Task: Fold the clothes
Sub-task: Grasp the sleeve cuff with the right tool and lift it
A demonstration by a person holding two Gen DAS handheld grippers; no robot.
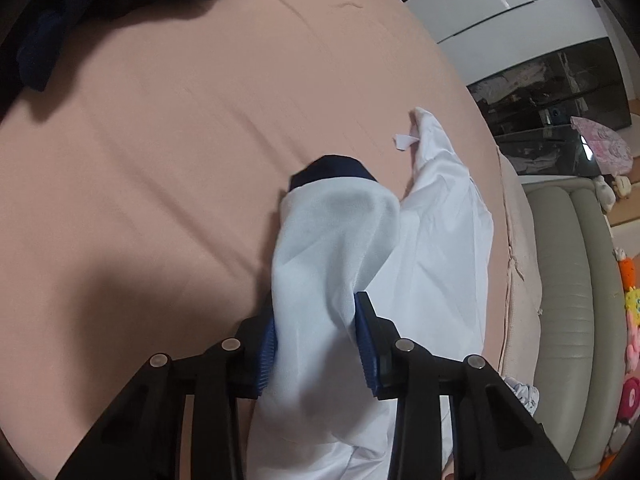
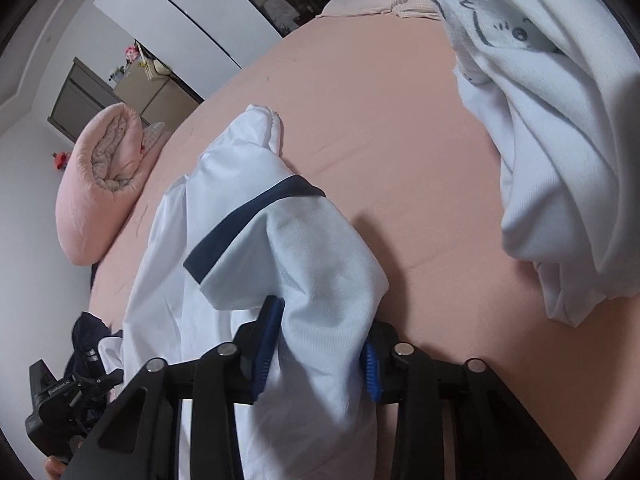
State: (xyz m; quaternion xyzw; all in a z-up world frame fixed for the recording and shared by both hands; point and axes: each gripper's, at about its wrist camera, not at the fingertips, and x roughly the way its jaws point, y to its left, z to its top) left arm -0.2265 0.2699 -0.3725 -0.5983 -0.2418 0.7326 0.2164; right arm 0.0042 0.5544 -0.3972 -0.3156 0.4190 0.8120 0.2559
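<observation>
Clamping a fold of pale fabric, the left gripper [image 1: 316,344] sat at the bottom centre of its own view, its blue pads [image 1: 366,344] pressed into a white garment [image 1: 440,248] spread on a pink bedsheet [image 1: 160,160]. A navy-trimmed sleeve [image 1: 332,208] rose just above the jaws, while the cloth's lower part ran out of frame beneath the black linkage. A small white tag [image 1: 404,141] showed near the garment's far tip — its printing was too small to read. Dark clothing [image 1: 60,20] lay in shadow at the upper left, its shape hard to make out.

The right gripper [image 2: 320,354] likewise gripped bunched white cloth at the bottom centre of its view — one pad [image 2: 370,372] was half buried in the fabric. The navy band [image 2: 256,216] crossed the middle of the frame. A second white garment with a cartoon print [image 2: 540,140] hung at the upper right, cut off by the lens edge. A rolled pink quilt [image 2: 100,184] lay at the left, and a black device [image 2: 52,404] sat partly hidden at the lower left.
</observation>
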